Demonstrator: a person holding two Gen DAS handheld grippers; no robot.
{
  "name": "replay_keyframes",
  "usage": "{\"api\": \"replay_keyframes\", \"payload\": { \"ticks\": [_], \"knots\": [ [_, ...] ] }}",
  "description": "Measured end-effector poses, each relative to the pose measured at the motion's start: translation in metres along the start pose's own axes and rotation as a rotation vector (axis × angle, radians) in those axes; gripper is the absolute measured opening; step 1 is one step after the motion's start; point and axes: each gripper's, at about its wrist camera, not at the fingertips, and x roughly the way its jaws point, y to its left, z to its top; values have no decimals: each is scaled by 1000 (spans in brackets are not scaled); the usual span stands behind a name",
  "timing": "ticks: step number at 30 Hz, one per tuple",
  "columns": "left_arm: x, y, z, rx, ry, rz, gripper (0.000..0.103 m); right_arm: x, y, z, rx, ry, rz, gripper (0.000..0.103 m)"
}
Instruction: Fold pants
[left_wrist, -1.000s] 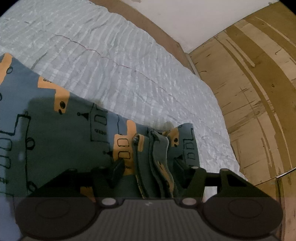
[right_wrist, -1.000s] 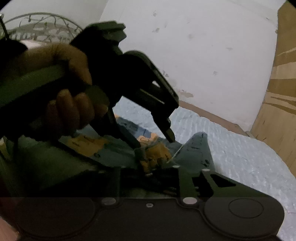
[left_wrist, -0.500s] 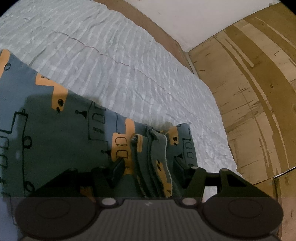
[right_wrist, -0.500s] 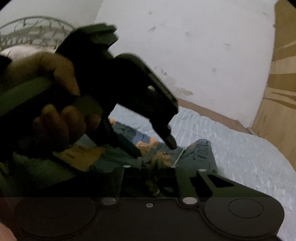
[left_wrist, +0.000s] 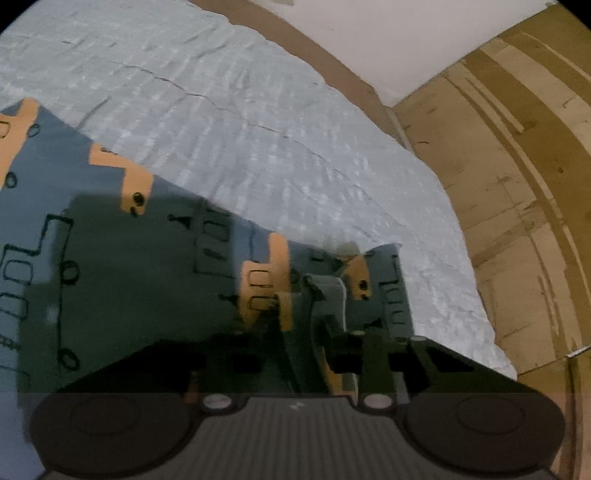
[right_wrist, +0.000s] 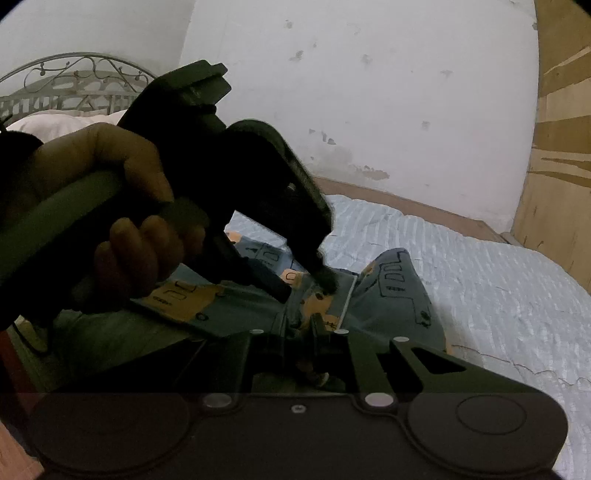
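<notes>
Grey-blue pants (left_wrist: 110, 277) with orange patches and black line drawings lie spread on the bed; in the right wrist view the pants (right_wrist: 399, 291) bunch up at one end. My left gripper (left_wrist: 306, 325) is closing its jaws on several gathered layers of that end, and the pads press on the cloth. The right wrist view shows the left gripper (right_wrist: 304, 286) tilted down into the same bunch, held by a hand (right_wrist: 110, 177). Just below it, my right gripper (right_wrist: 303, 326) is shut on a fold of the pants.
A pale blue ribbed bed cover (left_wrist: 258, 129) stretches beyond the pants to the bed's edge. A wooden panel wall (left_wrist: 517, 184) stands to the right, a white wall (right_wrist: 369, 92) behind. A metal headboard (right_wrist: 74, 85) and a pillow (right_wrist: 55, 123) lie far left.
My left gripper's fingers have drawn together onto the bunched cloth. The right gripper narrowed on its fold earlier and has stayed so. Neither hand has shifted much.
</notes>
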Motion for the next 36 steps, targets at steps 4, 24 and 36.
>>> {"api": "replay_keyframes", "payload": {
  "ticks": [4, 24, 36],
  "knots": [
    [-1, 1, 0, -7, 1, -13, 20, 0, 1, -1, 11, -2, -2, 13],
    [-71, -16, 16, 125, -96, 37, 13, -16, 11, 35, 116, -81, 89, 13],
    [-137, 19, 22, 146, -152, 128, 13, -11, 37, 62, 59, -70, 241, 13]
  ]
}}
